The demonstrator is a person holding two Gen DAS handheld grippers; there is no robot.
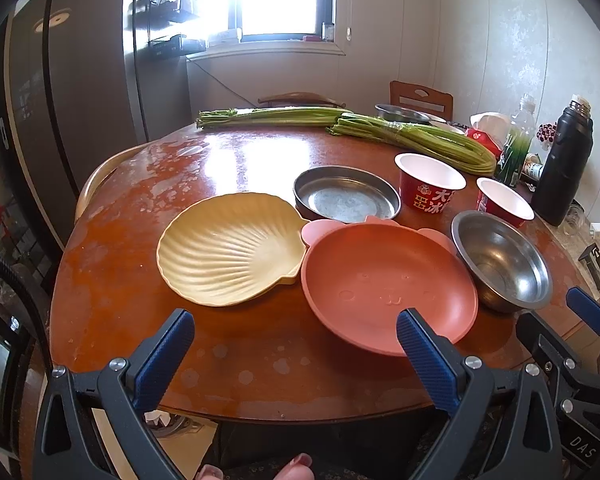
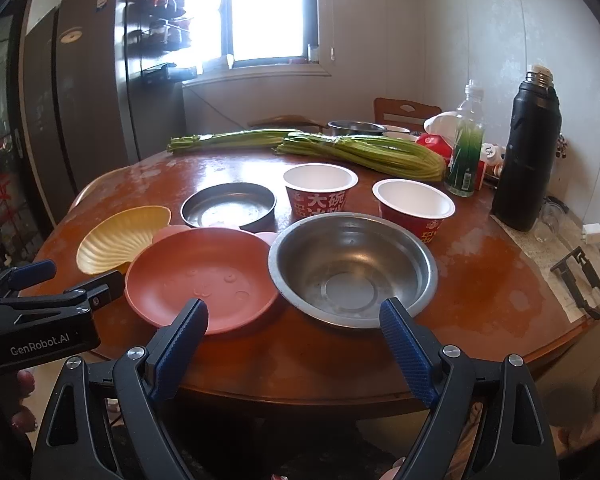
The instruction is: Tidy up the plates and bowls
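On the round wooden table (image 1: 112, 280) lie a yellow shell-shaped plate (image 1: 230, 248), a pink pig-face plate (image 1: 384, 284), a flat steel dish (image 1: 346, 196), a steel bowl (image 1: 502, 260) and two red paper bowls (image 1: 430, 182) (image 1: 504, 200). My left gripper (image 1: 296, 356) is open and empty, above the table's near edge, its right finger over the pink plate's rim. My right gripper (image 2: 294, 344) is open and empty, just in front of the steel bowl (image 2: 352, 268) and pink plate (image 2: 200, 280). The yellow plate (image 2: 120, 240) and steel dish (image 2: 228, 208) lie beyond.
Two celery bundles (image 2: 360, 152) lie across the far side. A black thermos (image 2: 528, 152), a clear bottle (image 2: 466, 144), a glass (image 2: 548, 222) and a black holder (image 2: 584, 284) stand at the right. A fridge (image 2: 80, 100) and chairs (image 2: 404, 114) surround the table.
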